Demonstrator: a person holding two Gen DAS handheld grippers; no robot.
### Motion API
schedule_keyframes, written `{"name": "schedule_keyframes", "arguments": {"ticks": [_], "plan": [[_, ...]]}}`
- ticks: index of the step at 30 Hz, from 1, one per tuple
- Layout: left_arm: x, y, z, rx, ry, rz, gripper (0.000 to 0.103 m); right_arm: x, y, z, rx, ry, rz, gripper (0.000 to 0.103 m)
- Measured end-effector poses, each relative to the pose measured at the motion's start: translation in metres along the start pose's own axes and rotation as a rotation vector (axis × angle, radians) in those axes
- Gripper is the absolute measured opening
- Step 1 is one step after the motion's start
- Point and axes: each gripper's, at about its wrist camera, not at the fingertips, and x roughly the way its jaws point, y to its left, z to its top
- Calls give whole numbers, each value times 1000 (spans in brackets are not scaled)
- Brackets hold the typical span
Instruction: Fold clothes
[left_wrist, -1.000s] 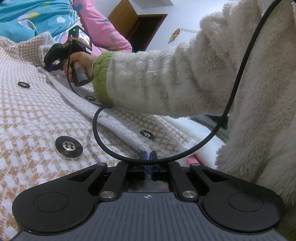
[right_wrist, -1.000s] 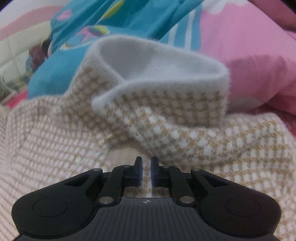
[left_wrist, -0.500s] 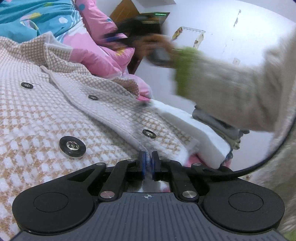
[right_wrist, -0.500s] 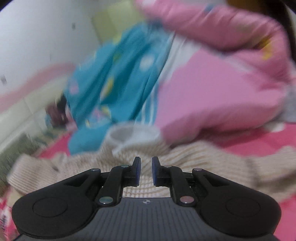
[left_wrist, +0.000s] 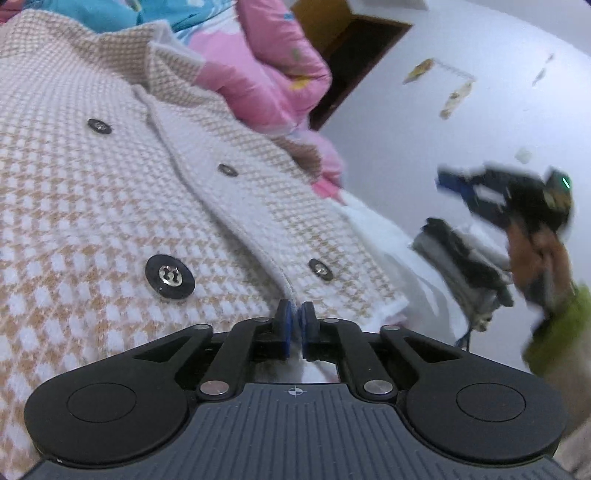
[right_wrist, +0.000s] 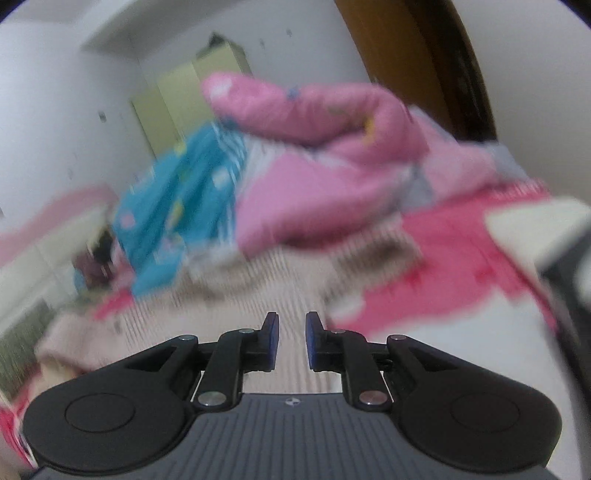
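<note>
Covering the left and centre of the left wrist frame, the checked coat (left_wrist: 110, 206) lies spread on the bed. Left gripper (left_wrist: 294, 314) is clamped on its front edge. Right gripper (right_wrist: 291, 328), blurred, stands apart, holding nothing.

Right gripper (right_wrist: 291, 334) — empty — above coat (right_wrist: 258, 295)

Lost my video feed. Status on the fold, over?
Left gripper shut on coat hem. Right gripper empty, clear of coat, jaws parted. Nothing in the way.
</note>
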Motion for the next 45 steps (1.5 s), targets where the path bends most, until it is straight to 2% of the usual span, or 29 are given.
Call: {"name": "schedule_keyframes", "arguments": {"ticks": [3, 6, 9, 15, 19, 21, 24, 27, 30, 34, 38, 45], "plan": [[-8, -4, 4, -18, 11, 45, 0, 0, -5, -41, 28, 70, -41, 16], [-10, -5, 6, -4, 44, 102, 0, -10, -16, -65, 68, 84, -55, 16], [-6, -4, 4, 15, 80, 144, 1, -3, -19, -74, 63, 122, -41, 16], [-8, -16, 2, 55, 77, 211, 6, 14, -13, -84, -3, 171, -25, 20], [-21, -28, 1, 132, 34, 312, 7, 7, -13, -91, -17, 159, -22, 20], [-27, -33, 3, 159, 2, 339, 7, 4, -15, -95, 4, 159, -12, 20], [-26, -40, 9, 209, -23, 314, 7, 3, -13, -103, 24, 174, 4, 24], [-6, -50, 13, 277, -3, 287, 7, 3, -7, -111, 18, 183, 9, 40], [17, -48, 12, 302, 50, 286, 8, 6, 1, -101, -39, 160, 4, 41], [32, -38, 11, 249, 86, 304, 8, 24, -3, -66, -78, 130, 27, 43], [29, -30, 11, 195, 80, 283, 9, 64, -21, -38, -5, 210, 67, 43], [30, -29, 12, 217, 88, 260, 9, 149, -43, 24, 54, 320, 126, 43]]}}
